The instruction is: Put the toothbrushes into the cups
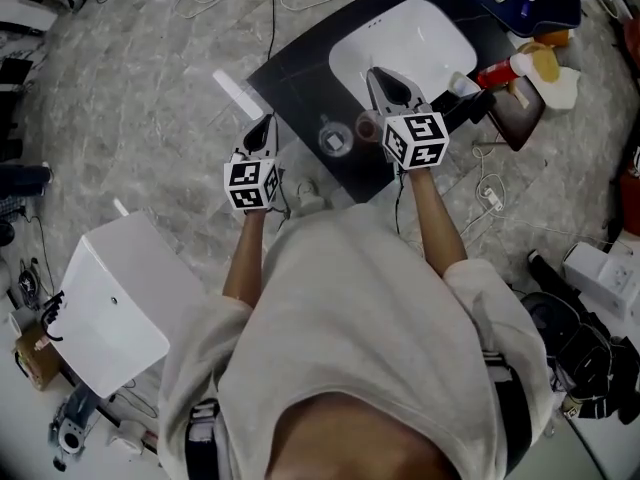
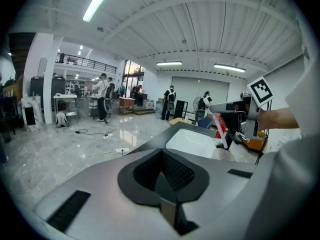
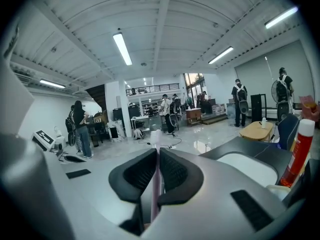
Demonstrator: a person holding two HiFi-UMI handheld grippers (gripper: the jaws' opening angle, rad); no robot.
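**One toothbrush gripped, none in a cup yet**

Head view: your right gripper [image 1: 376, 76] hung near the cups [image 1: 335, 140] on the desk [image 1: 300, 78]. No brush showed in them.

Left gripper view: your left gripper [image 2: 161, 156] was closed and empty.

Right gripper view: the jaws clamped a toothbrush [image 3: 156, 136] upright.

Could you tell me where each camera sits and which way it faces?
Head view: on the person's head, steeply down at the sink; both forearms and grippers show.
Left gripper view: on the left gripper, along its shut, empty jaws toward the sink.
Right gripper view: on the right gripper, along jaws clamping a toothbrush.
Shared: the sink.
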